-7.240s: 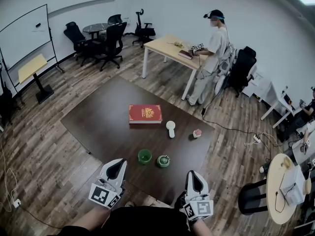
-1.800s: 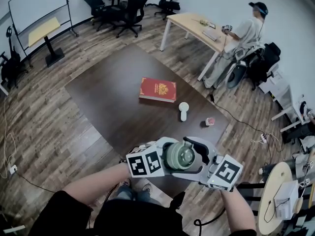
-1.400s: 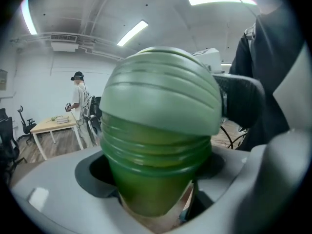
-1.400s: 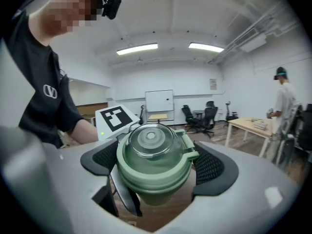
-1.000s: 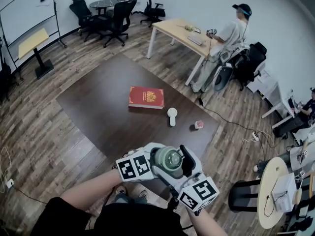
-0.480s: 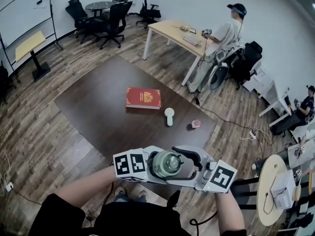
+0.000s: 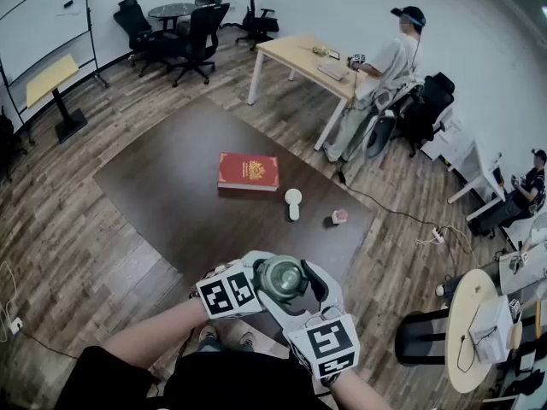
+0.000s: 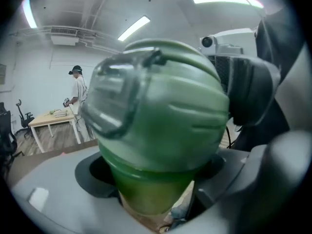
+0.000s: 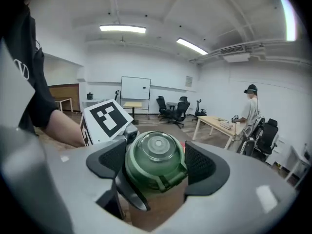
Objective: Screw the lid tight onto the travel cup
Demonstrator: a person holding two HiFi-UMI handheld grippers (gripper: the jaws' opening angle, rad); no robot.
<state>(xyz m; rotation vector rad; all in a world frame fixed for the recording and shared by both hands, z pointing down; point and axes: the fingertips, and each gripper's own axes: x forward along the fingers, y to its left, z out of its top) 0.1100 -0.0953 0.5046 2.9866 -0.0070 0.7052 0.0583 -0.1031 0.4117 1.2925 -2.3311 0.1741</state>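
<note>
The green travel cup [image 7: 280,278] is held up off the table, close to my body. My left gripper [image 7: 259,282] comes in from the left and is shut on the cup's translucent green body [image 8: 148,189], just below the lid [image 8: 161,116]. My right gripper [image 7: 301,290] reaches in from below right. In the right gripper view its jaws [image 9: 156,162] are closing round the green lid [image 9: 156,155], with both dark pads [image 9: 113,162] against its sides. A flip clasp on the lid faces the right gripper's camera.
Below and ahead is a dark brown table [image 7: 171,186] with a red book [image 7: 248,171], a white object [image 7: 293,202] and a small pink thing [image 7: 340,216]. A person stands at a light wooden desk [image 7: 299,58] farther off. Office chairs [image 7: 192,37] stand at the back.
The right gripper has swung from the cup's right side round toward my body, its marker cube now lower and nearer, and its jaws have narrowed onto the lid. The left gripper keeps its hold.
</note>
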